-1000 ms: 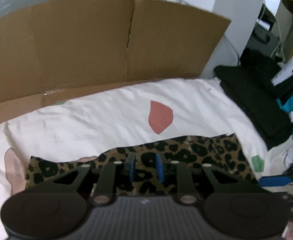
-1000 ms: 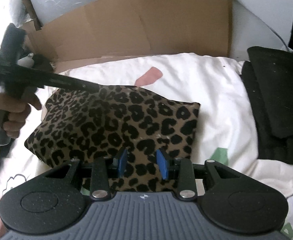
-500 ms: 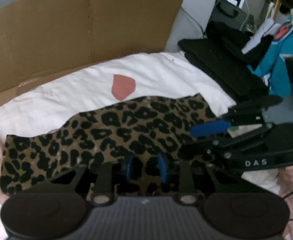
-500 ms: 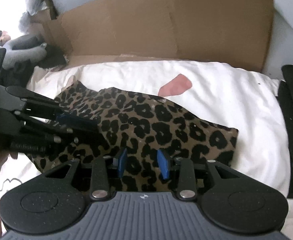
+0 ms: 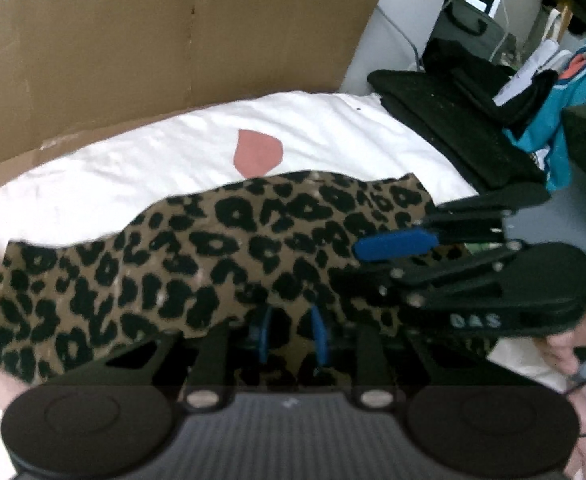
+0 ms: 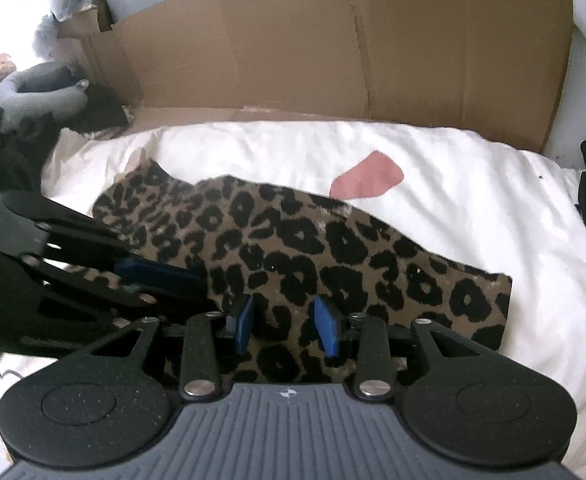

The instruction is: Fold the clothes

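Leopard-print cloth (image 6: pixel 293 256) lying partly folded on white bedding (image 6: pixel 473 208), stretching 9 to 3 o'clock. Left gripper (image 5: pixel 291 334) and right gripper (image 6: pixel 287 326) hovering at 6 o'clock edge, both claws parted, gripping nothing. Step: mid-fold. Next calling for pinching near edge.

soft daylight fills both views. the white bedding (image 6: pixel 473 216) is bright, almost washed out at far left in the right wrist view. the left wrist view is smeared by motion blur, most on the leopard cloth (image 5: pixel 213 256). fisheye distortion bends the cardboard (image 6: pixel 333 48) and darkens the corners.
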A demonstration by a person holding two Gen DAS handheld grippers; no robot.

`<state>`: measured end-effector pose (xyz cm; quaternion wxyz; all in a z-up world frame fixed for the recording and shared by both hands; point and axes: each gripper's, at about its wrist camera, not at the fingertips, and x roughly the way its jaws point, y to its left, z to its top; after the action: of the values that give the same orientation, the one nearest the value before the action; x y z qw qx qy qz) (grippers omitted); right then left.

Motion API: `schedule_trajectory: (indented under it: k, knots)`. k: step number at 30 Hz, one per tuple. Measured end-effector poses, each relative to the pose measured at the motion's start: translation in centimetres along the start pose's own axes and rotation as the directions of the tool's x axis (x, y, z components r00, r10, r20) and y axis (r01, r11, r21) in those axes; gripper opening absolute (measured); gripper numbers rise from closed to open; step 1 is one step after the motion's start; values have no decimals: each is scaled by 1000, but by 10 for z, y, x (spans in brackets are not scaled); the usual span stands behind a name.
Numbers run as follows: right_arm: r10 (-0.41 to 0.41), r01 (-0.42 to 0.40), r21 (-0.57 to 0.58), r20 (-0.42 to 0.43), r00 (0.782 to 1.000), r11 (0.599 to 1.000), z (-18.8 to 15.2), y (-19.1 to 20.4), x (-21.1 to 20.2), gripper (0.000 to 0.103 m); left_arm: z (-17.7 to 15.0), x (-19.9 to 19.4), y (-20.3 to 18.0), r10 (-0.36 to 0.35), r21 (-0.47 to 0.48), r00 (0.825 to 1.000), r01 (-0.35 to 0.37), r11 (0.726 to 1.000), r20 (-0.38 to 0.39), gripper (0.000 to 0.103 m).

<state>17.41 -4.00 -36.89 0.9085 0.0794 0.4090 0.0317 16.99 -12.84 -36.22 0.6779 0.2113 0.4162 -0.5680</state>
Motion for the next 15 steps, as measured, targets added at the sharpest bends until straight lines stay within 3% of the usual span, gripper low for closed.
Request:
schedule_trajectory:
  k: [2, 5, 15]
  knots:
    - [-3, 3, -2, -2, 1000, 1000, -2, 0, 3, 40, -6, -10, -5, -36, 22, 999, 36, 999, -8, 32]
    - [-1, 1, 4, 1, 1000, 1000, -3, -1, 4, 40, -16, -13, -10, -39, 25, 999, 40, 999, -16, 34]
    - [-2, 2, -19, 2, 1000, 1000, -4, -3, 6, 40, -42, -19, -6, 51, 84, 998, -48, 995, -38, 33]
